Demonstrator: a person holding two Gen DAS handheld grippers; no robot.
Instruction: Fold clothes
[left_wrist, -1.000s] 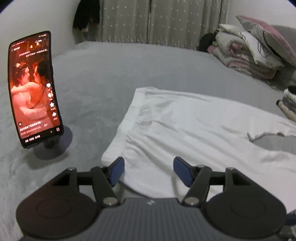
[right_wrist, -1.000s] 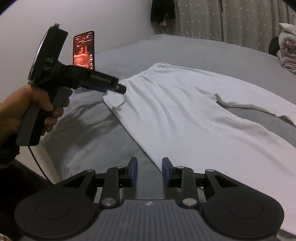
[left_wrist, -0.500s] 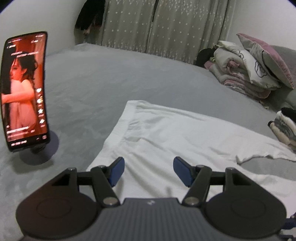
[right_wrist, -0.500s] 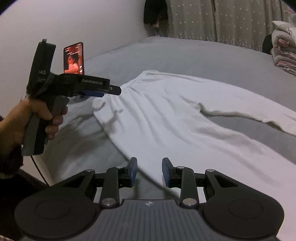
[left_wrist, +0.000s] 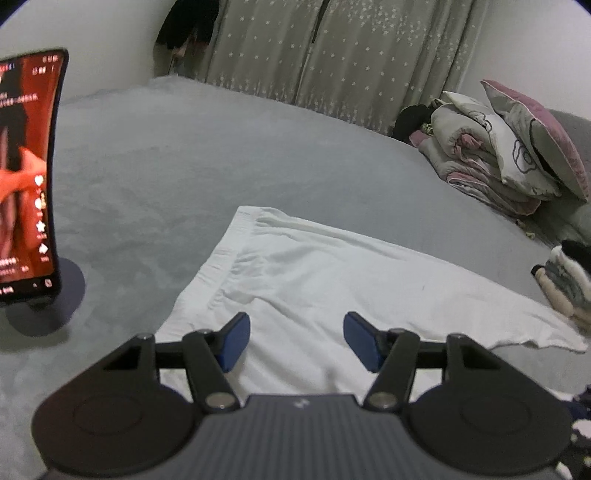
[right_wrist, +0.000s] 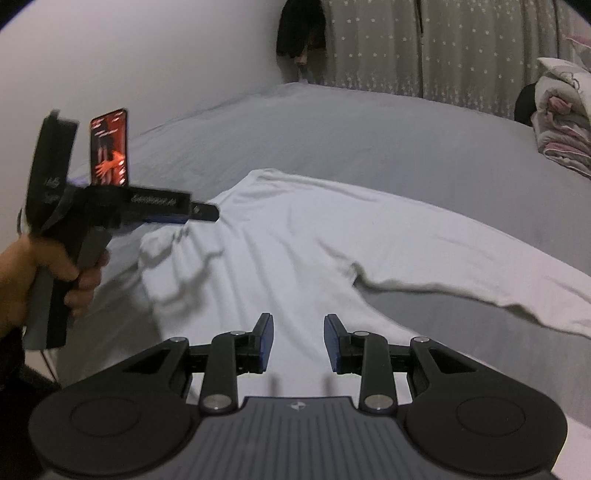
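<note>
- Bed (left_wrist: 258, 155), grey cover, fills most of both views; curtains (left_wrist: 332, 48) with small star print hang along its far edge.
- White long-sleeved top (right_wrist: 295, 258) lies spread flat on the near part of the bed, hem end toward the left near corner. Fabric mostly smooth, with soft creases and gathered ripples just inside the hem band. One sleeve (right_wrist: 480, 291) runs out to the right, its underside edge lifted in a shallow fold with grey cover showing beneath.
- Heap of bedding and pillows (left_wrist: 509, 155), grey, white and pink, at the far right corner of the bed; a smaller stack of folded garments (left_wrist: 569, 280) at the right edge nearer in.
- Left gripper (left_wrist: 295, 341): blue pads wide apart, nothing between them, held over the hem end of the top. In the right wrist view its body (right_wrist: 162, 210) is motion-blurred; whether the tips touch cloth cannot be told. The person's left hand (right_wrist: 55, 269) wraps its handle.
- Right gripper (right_wrist: 298, 343): pads parted with a clear gap, empty, poised over the top's body near the bed's near edge.
- Phone (left_wrist: 26, 177) upright on a round stand (left_wrist: 48, 302), screen lit red, at the left edge of the bed, apart from the top.
</note>
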